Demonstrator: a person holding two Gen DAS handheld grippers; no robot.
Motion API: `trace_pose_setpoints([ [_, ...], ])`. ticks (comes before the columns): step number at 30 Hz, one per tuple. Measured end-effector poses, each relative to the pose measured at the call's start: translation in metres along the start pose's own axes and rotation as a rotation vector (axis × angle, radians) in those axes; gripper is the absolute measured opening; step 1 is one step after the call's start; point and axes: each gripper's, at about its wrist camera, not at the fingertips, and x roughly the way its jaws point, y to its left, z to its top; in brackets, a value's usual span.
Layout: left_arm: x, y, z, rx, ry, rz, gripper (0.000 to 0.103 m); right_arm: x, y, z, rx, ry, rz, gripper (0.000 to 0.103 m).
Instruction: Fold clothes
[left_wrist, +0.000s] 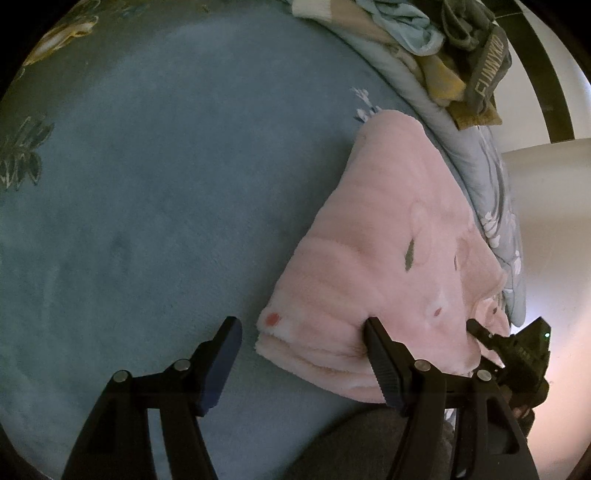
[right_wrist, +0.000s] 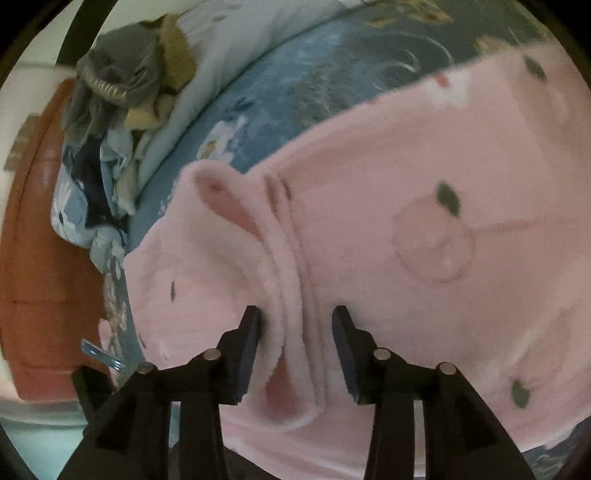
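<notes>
On the blue bedspread (left_wrist: 147, 203), at the far left of the left wrist view, a dark leaf print sits near the edge, and the plain blue pile runs across to the left gripper (left_wrist: 299, 358), whose fingers stand wide apart and hold nothing: one hangs over bare bedspread, the other rests at the near edge of the pink fleece garment (left_wrist: 399, 251). That garment lies already doubled over, layered edges showing along its near side, close to the right border of the bed where a pale quilt (left_wrist: 476, 162) is bunched. Beyond it, toward the upper right, a heap of unfolded clothes (left_wrist: 454, 55) waits (grey, yellow and light blue pieces, one with a lettered band). At the right edge of this view the right gripper (left_wrist: 476, 328) pokes into the pink fleece. From its own camera, the right gripper's fingers (right_wrist: 251, 350) are partly open around a ridge of stacked pink layers, pressing at it from both sides, though whether they truly pinch it I cannot tell. I judge this a mid-fold step: the next move likely calls for closing firmly on the layers, the left fingers taking the near edge, then carrying both over evenly.
</notes>
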Motion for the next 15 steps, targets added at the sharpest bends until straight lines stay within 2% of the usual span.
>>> trace_pose_setpoints([
  [5,-0.001,0.006,0.006,-0.002,0.002,-0.012,0.071,0.015,0.001,-0.007,0.056,0.032,0.109,0.042],
  [6,-0.001,0.007,0.007,-0.003,0.0,-0.014,0.071,0.017,0.005,-0.008,0.052,0.033,0.099,0.038],
  [7,-0.002,0.007,0.008,-0.004,-0.002,-0.016,0.071,0.019,0.009,-0.008,0.046,0.028,0.083,0.021],
  [8,-0.002,0.008,0.008,-0.005,-0.004,-0.018,0.071,0.018,0.014,-0.009,0.037,0.018,0.072,0.015],
  [12,-0.004,0.01,0.011,-0.009,-0.011,-0.024,0.072,-0.006,0.032,-0.014,-0.018,-0.068,0.079,0.012],
  [15,-0.003,0.013,0.012,-0.017,-0.007,-0.023,0.071,-0.018,0.027,-0.016,-0.011,-0.108,0.055,0.012],
])
